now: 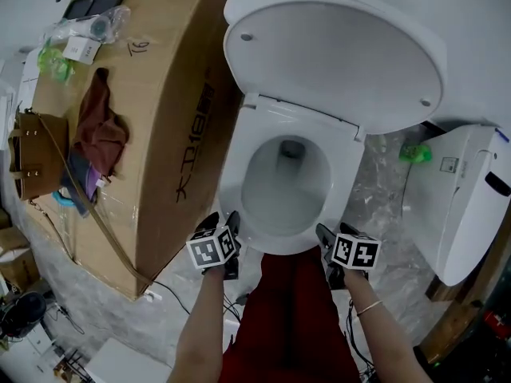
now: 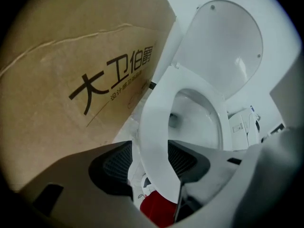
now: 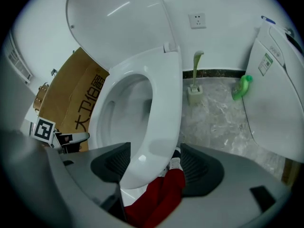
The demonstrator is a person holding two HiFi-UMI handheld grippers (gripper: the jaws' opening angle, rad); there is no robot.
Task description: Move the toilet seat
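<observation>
Seat (image 1: 236, 156) down, lid (image 1: 335, 54) up, left gripper (image 1: 228, 219) and right gripper (image 1: 324, 234) at front rim, jaws wide, astride seat, unclamped

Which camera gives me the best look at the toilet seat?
The head view: the whole toilet seat shows from above as a ring. The left and right gripper views each show it foreshortened, its front rim between open jaws.

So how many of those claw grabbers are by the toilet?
2. The left gripper is at the front-left edge of the toilet seat, and the right gripper is at its front-right edge. None seems hidden.
</observation>
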